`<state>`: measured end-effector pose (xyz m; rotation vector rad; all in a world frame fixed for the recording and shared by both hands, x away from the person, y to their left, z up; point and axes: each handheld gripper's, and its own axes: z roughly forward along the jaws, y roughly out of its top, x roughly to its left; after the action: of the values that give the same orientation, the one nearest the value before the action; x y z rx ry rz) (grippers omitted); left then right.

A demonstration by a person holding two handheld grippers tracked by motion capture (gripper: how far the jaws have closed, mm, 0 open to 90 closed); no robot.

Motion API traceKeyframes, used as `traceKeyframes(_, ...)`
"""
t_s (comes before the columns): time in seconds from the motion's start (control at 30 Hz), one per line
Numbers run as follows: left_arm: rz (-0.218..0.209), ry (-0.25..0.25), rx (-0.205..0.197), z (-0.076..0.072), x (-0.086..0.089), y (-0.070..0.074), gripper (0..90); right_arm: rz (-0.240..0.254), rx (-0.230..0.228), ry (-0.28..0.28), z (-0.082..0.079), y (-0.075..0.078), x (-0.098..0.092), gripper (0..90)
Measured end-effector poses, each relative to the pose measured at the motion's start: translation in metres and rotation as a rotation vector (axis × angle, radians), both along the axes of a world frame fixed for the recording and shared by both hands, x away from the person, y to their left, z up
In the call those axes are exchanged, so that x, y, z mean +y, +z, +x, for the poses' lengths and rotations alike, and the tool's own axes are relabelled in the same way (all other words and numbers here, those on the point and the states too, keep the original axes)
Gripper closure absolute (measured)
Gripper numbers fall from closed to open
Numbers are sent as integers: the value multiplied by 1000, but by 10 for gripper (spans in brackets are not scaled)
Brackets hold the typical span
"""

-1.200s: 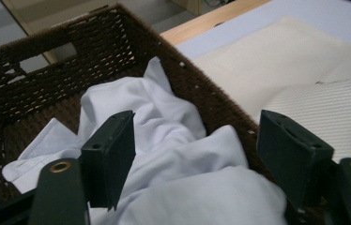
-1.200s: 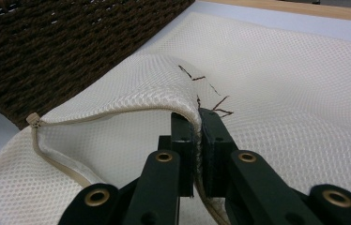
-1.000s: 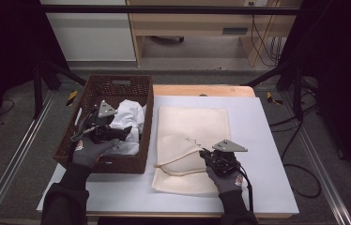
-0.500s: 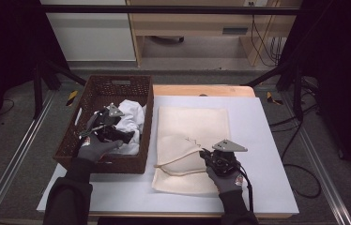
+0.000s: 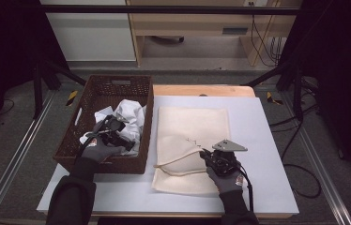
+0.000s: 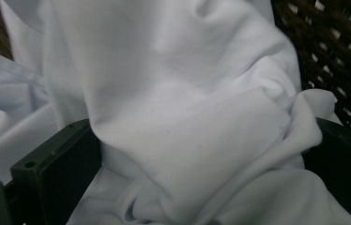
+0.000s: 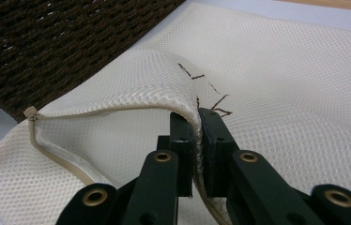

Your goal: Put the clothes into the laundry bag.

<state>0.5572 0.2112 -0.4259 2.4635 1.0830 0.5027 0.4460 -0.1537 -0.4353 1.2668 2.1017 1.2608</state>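
A white cloth (image 5: 131, 115) lies crumpled in a dark wicker basket (image 5: 117, 84) at the left of the table. My left gripper (image 5: 117, 133) is down in the basket on that cloth. In the left gripper view its black fingers (image 6: 56, 159) stand wide apart, and a fold of the white cloth (image 6: 187, 117) bulges between them. A cream mesh bag (image 5: 192, 126) lies flat to the right of the basket. My right gripper (image 7: 196, 126) is shut on the bag's top layer at its zippered mouth and holds that edge a little above the lower layer. The zipper (image 7: 56, 150) curves off to the left.
The bag lies on a pale sheet over the table (image 5: 258, 140), with bare surface to its right and front. The basket wall (image 7: 70, 42) stands close to the bag's left side. Dark frames and cables stand beyond the table.
My left gripper has dropped from above the basket down onto the white cloth. The right gripper and the bag have stayed where they were.
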Motion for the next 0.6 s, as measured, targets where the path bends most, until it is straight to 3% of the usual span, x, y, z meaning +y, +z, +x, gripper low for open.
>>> traceKeyframes(0.27, -16, 33, 84, 4, 2, -6, 30, -3, 4, 1, 0, 0, 0, 846)
traceKeyframes(0.33, -29, 26, 105, 4, 2, -7, 91, -2, 6, 1, 0, 0, 0, 846)
traceKeyframes(0.37, -33, 24, 111, 4, 2, -7, 176, -3, 5, 2, 1, 0, 0, 846)
traceKeyframes(0.4, -34, 23, 116, 4, 2, -7, 176, -3, 5, 2, 1, 0, 0, 846)
traceKeyframes(0.6, -63, 9, 140, 5, 4, -7, 397, -4, 5, 1, 1, 0, -1, 847)
